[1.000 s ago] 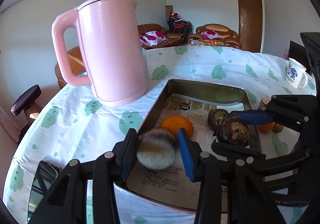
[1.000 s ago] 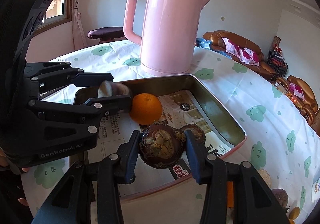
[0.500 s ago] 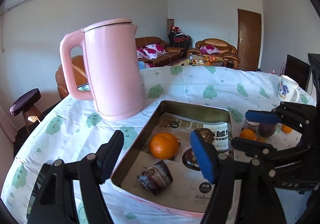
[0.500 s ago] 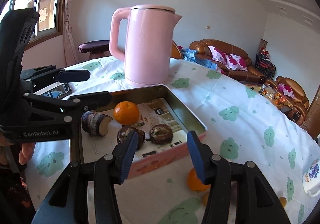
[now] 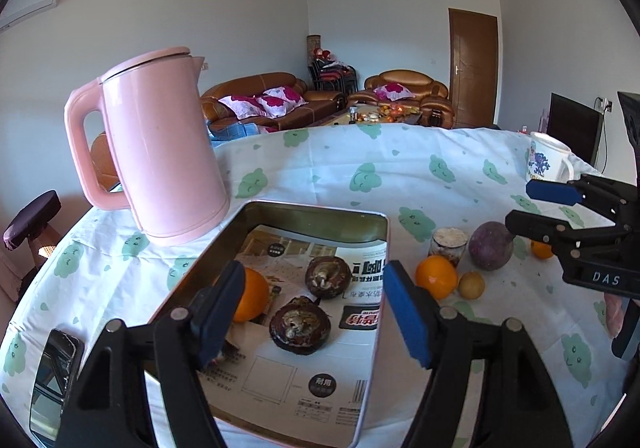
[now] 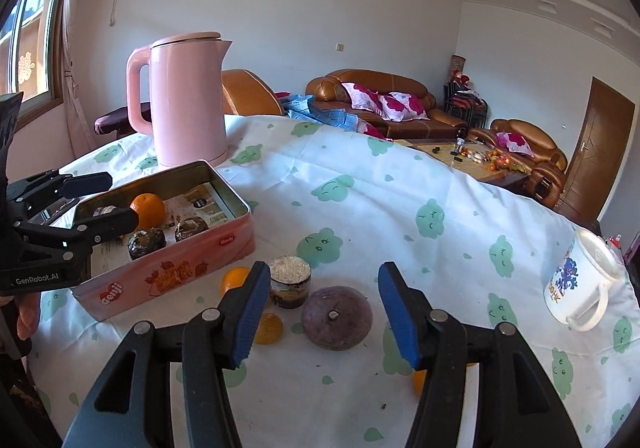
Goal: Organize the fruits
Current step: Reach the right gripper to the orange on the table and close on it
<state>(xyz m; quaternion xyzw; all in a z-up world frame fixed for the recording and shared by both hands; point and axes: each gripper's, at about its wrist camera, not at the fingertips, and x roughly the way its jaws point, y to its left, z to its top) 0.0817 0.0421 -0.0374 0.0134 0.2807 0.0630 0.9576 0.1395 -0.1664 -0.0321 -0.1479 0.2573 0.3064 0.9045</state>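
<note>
A pink tin box (image 5: 320, 210) (image 6: 172, 272) holds an orange (image 5: 250, 300) and two dark brown fruits (image 5: 300, 324) (image 5: 328, 276); a third piece lies partly hidden behind my left finger. My left gripper (image 5: 314, 312) is open and empty above the box. My right gripper (image 6: 320, 312) is open and empty above loose fruit on the cloth: a purple round fruit (image 6: 337, 316), a cut brown fruit (image 6: 289, 280), an orange (image 6: 235, 277) and a small yellow fruit (image 6: 269, 328). Another orange (image 6: 419, 380) peeks out behind the right finger.
A pink kettle (image 5: 160, 151) (image 6: 182, 99) stands just behind the box. A white mug (image 6: 580, 284) (image 5: 546, 161) lies at the right. A phone (image 5: 52, 380) lies at the table's left edge. The table has a cloud-print cloth.
Both grippers let go of their fruits into the box, opened, and pulled back and up. The right gripper swung right to hang over the loose fruit on the cloth.
</note>
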